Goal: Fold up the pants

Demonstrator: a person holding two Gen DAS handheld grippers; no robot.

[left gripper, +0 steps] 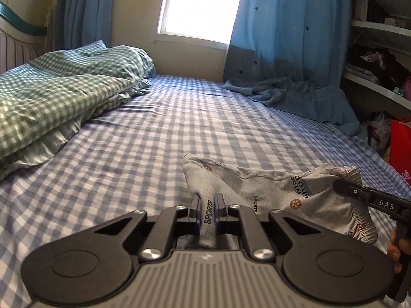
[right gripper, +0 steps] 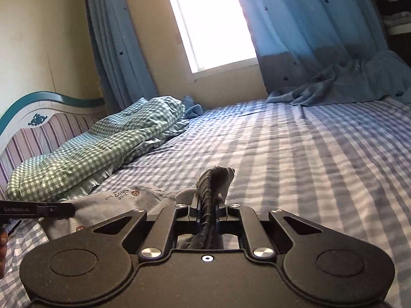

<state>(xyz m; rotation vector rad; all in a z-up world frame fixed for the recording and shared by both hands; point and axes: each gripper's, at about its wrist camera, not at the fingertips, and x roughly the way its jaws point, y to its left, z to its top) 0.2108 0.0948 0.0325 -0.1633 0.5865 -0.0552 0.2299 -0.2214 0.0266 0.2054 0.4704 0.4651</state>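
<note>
Both claws pinched tight on grey pants (left gripper: 269, 192): left gripper (left gripper: 208, 200) mid-fabric; right gripper (right gripper: 208, 205) at ribbed waistband; soft, light, floppy; hold edges.

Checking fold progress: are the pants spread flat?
No. The grey pants are bunched, pinched by the left gripper and right gripper.

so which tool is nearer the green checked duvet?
Left. The left tool, shut on the gray pants, sits on the side of the duvet. The right tool grips the waistband farther out, pants between.
</note>
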